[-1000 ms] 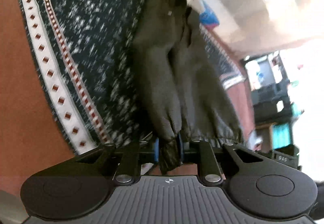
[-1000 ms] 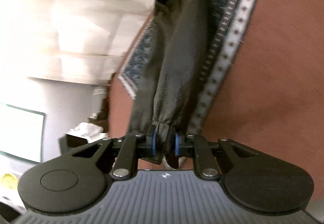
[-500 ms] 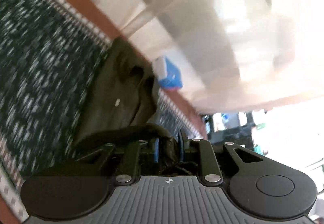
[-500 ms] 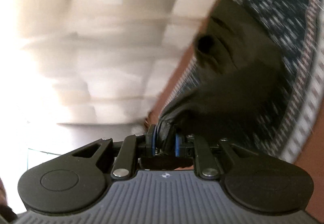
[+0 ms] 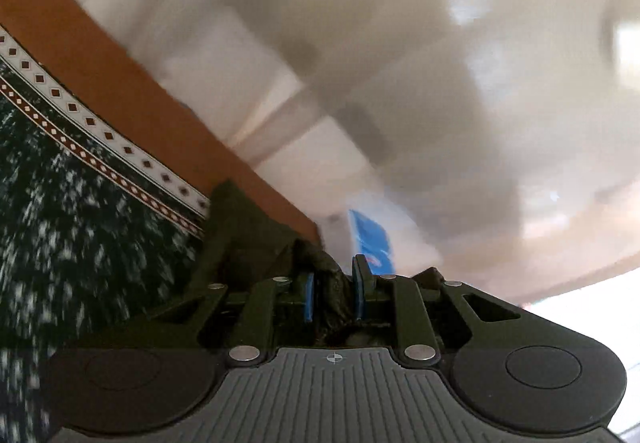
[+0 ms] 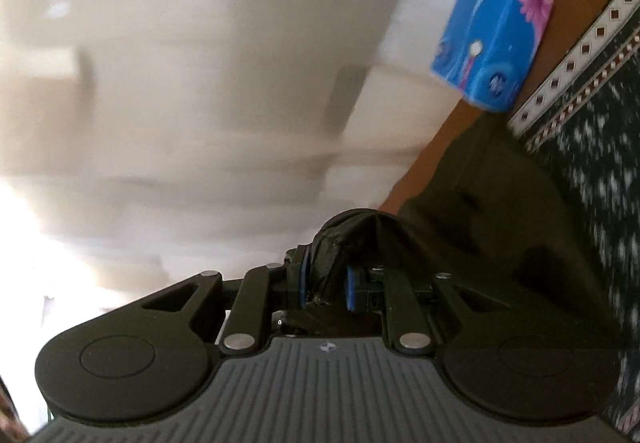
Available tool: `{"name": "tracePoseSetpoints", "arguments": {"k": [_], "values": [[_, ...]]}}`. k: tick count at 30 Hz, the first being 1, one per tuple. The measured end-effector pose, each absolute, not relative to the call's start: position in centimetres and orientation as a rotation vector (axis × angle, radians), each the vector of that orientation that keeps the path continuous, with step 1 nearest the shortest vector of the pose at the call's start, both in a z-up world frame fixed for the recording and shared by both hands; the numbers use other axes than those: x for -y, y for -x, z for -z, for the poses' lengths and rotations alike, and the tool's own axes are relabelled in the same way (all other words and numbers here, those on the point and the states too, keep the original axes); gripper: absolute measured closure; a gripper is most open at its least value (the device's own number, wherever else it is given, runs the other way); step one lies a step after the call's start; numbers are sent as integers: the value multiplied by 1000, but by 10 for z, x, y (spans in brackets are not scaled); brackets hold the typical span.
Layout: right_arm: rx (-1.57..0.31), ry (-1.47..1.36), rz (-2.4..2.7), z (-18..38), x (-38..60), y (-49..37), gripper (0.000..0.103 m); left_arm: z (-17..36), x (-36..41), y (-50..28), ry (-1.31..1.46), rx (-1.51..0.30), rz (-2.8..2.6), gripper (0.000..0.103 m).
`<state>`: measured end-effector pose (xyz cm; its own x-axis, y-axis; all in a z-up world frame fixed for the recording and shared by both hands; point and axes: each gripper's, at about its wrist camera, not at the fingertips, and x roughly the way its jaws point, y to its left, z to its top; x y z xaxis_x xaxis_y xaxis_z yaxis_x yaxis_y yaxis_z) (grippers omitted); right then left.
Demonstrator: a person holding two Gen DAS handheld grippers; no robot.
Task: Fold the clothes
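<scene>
Left gripper (image 5: pixel 334 293) and right gripper (image 6: pixel 326 283) each pinch bunched dark garment (image 6: pixel 492 203), which lies on a patterned cloth (image 5: pixel 72 211) beside a blue box (image 6: pixel 494 41).

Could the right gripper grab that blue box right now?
Probably not. The right gripper has its jaws shut on the dark garment, so they are full. The blue box sits beyond it, at the far edge of the patterned cloth.
</scene>
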<state>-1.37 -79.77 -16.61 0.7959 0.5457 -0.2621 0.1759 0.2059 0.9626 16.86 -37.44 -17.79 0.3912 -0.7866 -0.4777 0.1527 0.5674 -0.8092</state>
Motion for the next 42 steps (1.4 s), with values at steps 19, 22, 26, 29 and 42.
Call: {"name": "tracePoseSetpoints", "arguments": {"k": [19,22,26,29,42], "values": [[-626,-1371,-59,232,813,-36,46,208,399,-214,758,-1036,622,33],[-603,-1308,-96,213,809,-27,46,190,385,-209,851,-984,651,31],[-594,-1129,-116,187,799,-8,48,172,387,-194,648,-960,710,31],[-686,-936,-125,184,782,-2,49,179,405,-182,423,-987,761,32],[-715,-693,-80,190,759,2,49,180,424,-169,140,-909,756,27]]}}
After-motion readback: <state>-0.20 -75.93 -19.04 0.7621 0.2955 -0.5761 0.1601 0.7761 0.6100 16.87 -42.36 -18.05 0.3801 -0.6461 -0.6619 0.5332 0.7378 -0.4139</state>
